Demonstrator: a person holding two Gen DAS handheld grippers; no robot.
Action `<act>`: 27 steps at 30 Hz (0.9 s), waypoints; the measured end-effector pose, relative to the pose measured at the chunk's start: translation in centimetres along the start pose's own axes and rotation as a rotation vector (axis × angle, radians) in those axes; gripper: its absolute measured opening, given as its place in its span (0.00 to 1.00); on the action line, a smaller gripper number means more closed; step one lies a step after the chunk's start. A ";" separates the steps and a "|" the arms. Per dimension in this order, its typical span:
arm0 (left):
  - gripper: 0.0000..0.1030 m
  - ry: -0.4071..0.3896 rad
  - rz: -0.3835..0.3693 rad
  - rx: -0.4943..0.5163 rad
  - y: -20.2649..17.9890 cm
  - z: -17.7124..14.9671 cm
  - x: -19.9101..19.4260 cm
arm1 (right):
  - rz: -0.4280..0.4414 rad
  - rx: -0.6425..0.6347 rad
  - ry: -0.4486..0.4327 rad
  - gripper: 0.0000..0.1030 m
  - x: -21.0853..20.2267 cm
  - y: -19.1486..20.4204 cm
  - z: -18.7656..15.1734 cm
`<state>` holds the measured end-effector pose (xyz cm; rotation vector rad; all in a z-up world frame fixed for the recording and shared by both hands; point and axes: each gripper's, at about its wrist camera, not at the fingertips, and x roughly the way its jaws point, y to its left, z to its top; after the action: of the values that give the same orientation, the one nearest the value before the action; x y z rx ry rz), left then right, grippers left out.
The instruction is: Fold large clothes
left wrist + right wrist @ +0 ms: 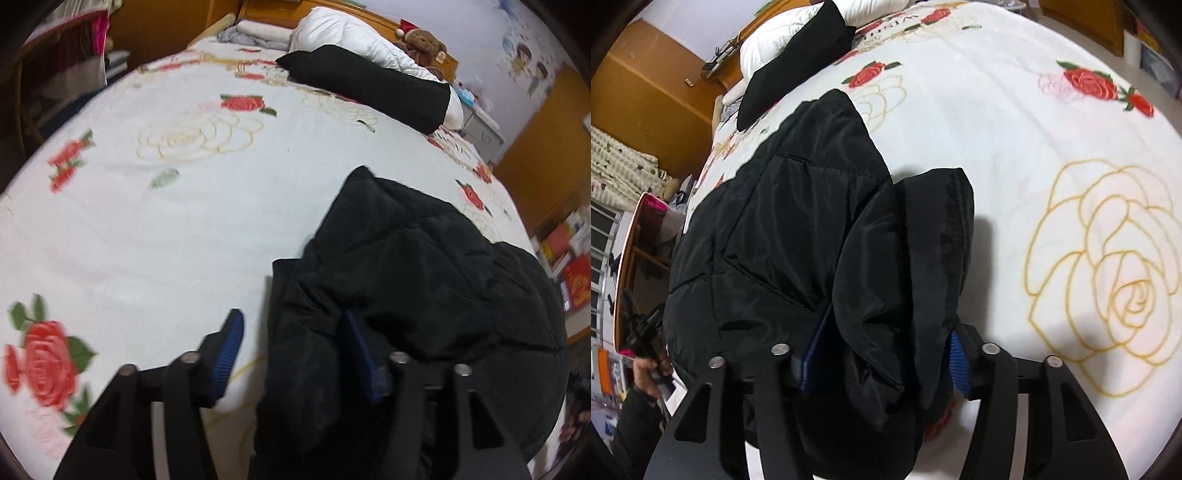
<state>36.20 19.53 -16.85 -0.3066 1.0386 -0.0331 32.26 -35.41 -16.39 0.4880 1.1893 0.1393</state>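
Observation:
A black quilted puffer jacket (424,266) lies on a white bedspread with red and gold roses (184,221). My left gripper (295,350) is open; its left blue pad (231,354) is over the bedspread and its right pad (360,354) lies against the jacket's near edge. In the right wrist view the jacket (783,221) lies left of centre with a folded sleeve or edge (905,277) bunched between the blue pads (816,354). My right gripper (886,358) is shut on that bunch of jacket fabric.
A second black garment (369,85) and white pillows (343,37) lie at the head of the bed by a teddy bear (424,38). A wooden headboard and cabinets (546,155) stand behind. Shelves stand to the left (62,74). The other hand shows low left (650,365).

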 end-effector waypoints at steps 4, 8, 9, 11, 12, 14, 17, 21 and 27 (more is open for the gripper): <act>0.77 0.035 -0.093 -0.071 0.8 0.4 2.8 | 0.036 0.006 0.013 0.62 1.1 -0.8 0.5; 0.79 0.081 -0.170 -0.072 0.2 0.6 4.9 | 0.070 0.020 0.028 0.64 2.6 -1.6 0.8; 0.80 0.095 -0.189 -0.081 0.2 0.5 5.4 | 0.080 0.027 0.028 0.64 2.9 -1.8 0.8; 0.82 0.102 -0.215 -0.110 0.6 0.2 5.7 | 0.091 0.031 0.024 0.64 2.8 -2.1 0.6; 0.82 0.103 -0.233 -0.120 0.8 -0.1 5.7 | 0.094 0.029 0.022 0.64 2.9 -2.2 0.5; 0.81 0.110 -0.256 -0.114 0.9 -0.7 5.5 | 0.097 0.019 0.019 0.61 2.8 -2.2 0.2; 0.66 0.109 -0.258 -0.084 0.1 -1.3 5.0 | 0.093 -0.002 0.015 0.48 2.7 -1.5 0.2; 0.37 0.092 -0.191 -0.017 -1.8 -1.0 3.6 | 0.046 -0.034 0.003 0.33 2.1 -0.2 0.2; 0.25 0.045 -0.095 0.014 -3.9 0.1 -0.7 | 0.010 -0.050 -0.044 0.23 -1.1 1.2 0.4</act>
<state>36.38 15.99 -15.14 -0.3438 1.0677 -0.1333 32.36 -34.85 -14.83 0.4506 1.1384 0.1657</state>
